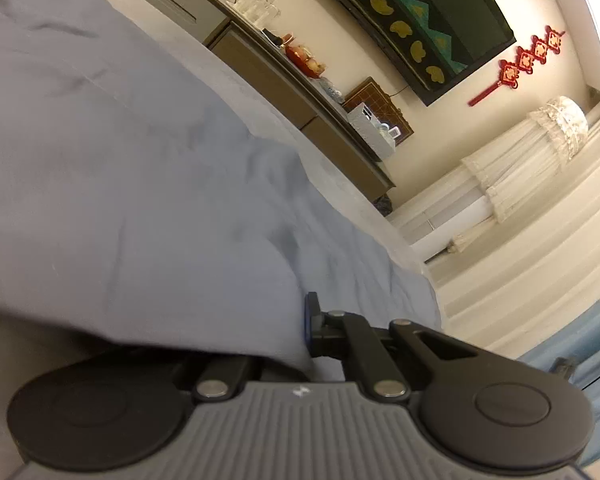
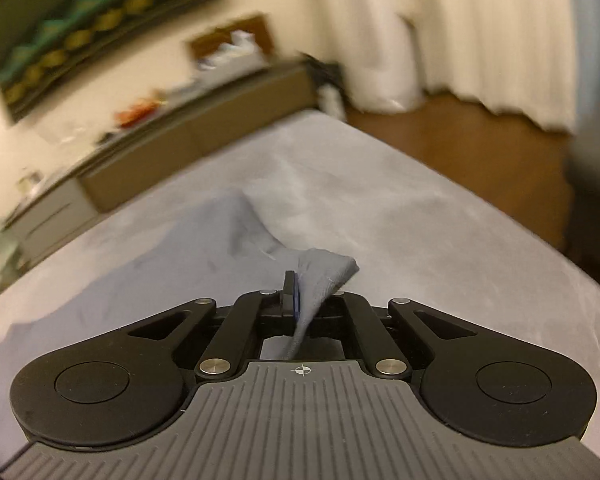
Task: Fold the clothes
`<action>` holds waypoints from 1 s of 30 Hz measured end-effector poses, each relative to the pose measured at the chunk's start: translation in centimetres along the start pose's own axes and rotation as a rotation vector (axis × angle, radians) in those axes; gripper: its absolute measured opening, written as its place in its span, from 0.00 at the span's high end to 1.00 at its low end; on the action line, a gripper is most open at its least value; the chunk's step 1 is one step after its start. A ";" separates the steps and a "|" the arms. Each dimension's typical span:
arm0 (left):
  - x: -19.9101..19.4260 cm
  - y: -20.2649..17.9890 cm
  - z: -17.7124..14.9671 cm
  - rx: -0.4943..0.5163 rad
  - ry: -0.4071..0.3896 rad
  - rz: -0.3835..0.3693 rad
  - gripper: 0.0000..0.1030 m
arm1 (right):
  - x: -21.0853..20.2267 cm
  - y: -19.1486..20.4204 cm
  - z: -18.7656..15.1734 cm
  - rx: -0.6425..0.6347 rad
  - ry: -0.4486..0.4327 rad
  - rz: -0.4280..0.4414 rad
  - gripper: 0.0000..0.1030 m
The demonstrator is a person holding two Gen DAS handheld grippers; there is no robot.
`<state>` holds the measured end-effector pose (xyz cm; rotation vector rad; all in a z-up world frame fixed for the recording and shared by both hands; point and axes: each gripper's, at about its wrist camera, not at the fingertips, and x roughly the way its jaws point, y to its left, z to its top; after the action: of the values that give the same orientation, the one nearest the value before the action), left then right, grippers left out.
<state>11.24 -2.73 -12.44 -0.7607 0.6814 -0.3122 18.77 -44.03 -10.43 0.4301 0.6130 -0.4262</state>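
Overall, a pale grey bed surface [image 2: 440, 216] fills most of the right wrist view, with a brown floor [image 2: 460, 136] and cream curtains [image 2: 480, 32] beyond its far corner. A long low cabinet [image 2: 204, 120] runs along the wall, its top crowded with small items that are too blurred to identify in this view. Above it hangs a dark framed panel [image 1: 420, 12] with green and gold shapes, and a red knotted ornament [image 1: 520, 64] hangs on the wall beside it.

On the bed lies the blue-grey garment [image 2: 140, 264], spread loosely with soft creases. In the left wrist view the same cloth [image 1: 120, 180] covers most of the frame and drapes over the gripper's left-hand finger, hiding it.

The right gripper [image 2: 300, 300] has its jaws pressed together on a corner of the garment; the pinched corner stands up between the fingers, and a strip of cloth hangs down behind them.

The left gripper [image 1: 306, 326] shows only one blue-padded finger, set against the fabric edge. Whether its jaws pinch the cloth cannot be told.
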 end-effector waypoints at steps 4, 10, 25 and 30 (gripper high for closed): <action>1.1 1.5 0.2 -0.072 0.046 0.024 0.95 | 0.2 1.0 0.6 -0.005 0.008 0.038 1.00; 1.8 2.5 0.0 -0.109 0.009 0.015 0.91 | 0.5 -0.1 2.1 0.025 -0.028 0.055 1.00; 3.5 2.8 0.4 -0.138 -0.001 0.020 0.96 | 1.3 0.0 3.0 -0.015 -0.062 0.056 0.99; 1.8 3.8 1.1 -0.138 0.041 -0.023 0.90 | 2.5 -0.2 2.1 -0.058 0.006 0.009 0.87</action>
<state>13.36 -0.39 -15.40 -0.8957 0.7388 -0.3047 21.48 -45.90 -10.54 0.3786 0.6280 -0.3979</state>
